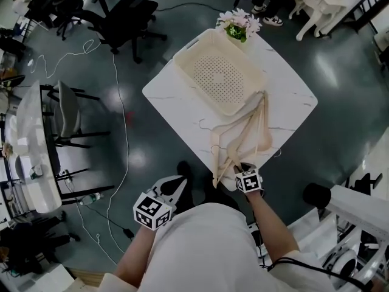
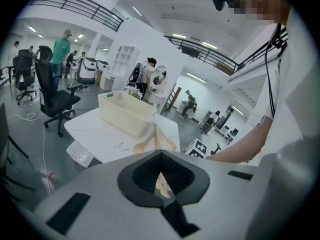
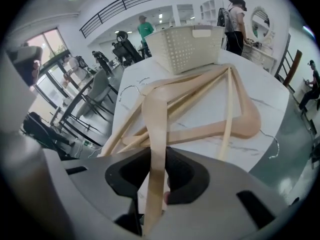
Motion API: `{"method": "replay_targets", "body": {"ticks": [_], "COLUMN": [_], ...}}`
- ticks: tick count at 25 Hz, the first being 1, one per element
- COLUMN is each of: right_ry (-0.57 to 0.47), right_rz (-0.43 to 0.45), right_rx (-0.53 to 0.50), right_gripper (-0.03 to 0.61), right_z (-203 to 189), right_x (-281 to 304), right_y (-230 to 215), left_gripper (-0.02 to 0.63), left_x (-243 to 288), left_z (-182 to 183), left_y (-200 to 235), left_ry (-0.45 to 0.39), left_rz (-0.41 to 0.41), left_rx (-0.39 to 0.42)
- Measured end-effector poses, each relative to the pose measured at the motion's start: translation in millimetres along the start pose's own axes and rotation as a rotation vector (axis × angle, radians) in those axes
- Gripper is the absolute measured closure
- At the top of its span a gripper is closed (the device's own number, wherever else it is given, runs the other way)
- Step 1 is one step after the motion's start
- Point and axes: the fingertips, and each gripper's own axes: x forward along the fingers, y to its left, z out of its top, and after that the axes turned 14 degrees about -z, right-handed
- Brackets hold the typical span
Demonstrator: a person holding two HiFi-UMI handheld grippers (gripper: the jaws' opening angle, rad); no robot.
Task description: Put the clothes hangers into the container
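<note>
Clamping one wooden hanger (image 3: 155, 114) by its arm with the right gripper (image 3: 160, 156), at the white table (image 1: 182, 108) near edge. Holding the left gripper (image 2: 161, 154) closed and empty, at near left.

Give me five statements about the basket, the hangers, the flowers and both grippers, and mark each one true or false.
1. The basket is empty. True.
2. The right gripper is shut on the arm of one hanger. True.
3. The left gripper holds a hanger. False: its jaws are together on nothing, and it hangs off the near edge of the table.
4. The hangers lie inside the basket. False: they are piled on the table, their far ends by the basket's near corner.
5. The flowers stand at the table's near corner. False: they are at the far corner, beyond the basket.
</note>
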Motion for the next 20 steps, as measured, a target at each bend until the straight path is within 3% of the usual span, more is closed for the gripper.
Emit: {"method": "replay_targets", "body": {"ticks": [7, 20], "right_ry": [-0.056, -0.197], "right_rz": [0.069, 0.116], "right_rx": [0.111, 0.164], "right_gripper": [0.480, 0.483], "right_z": [15, 40], "right_x": [-36, -96], "right_y": [-5, -29], "left_gripper": [0.606, 0.606], "left_x": [9, 28], "left_z": [10, 19], "left_y": [-5, -18], "left_ry": [-0.005, -0.016], "left_rz": [-0.013, -0.016], "left_rx": [0.026, 0.050]}}
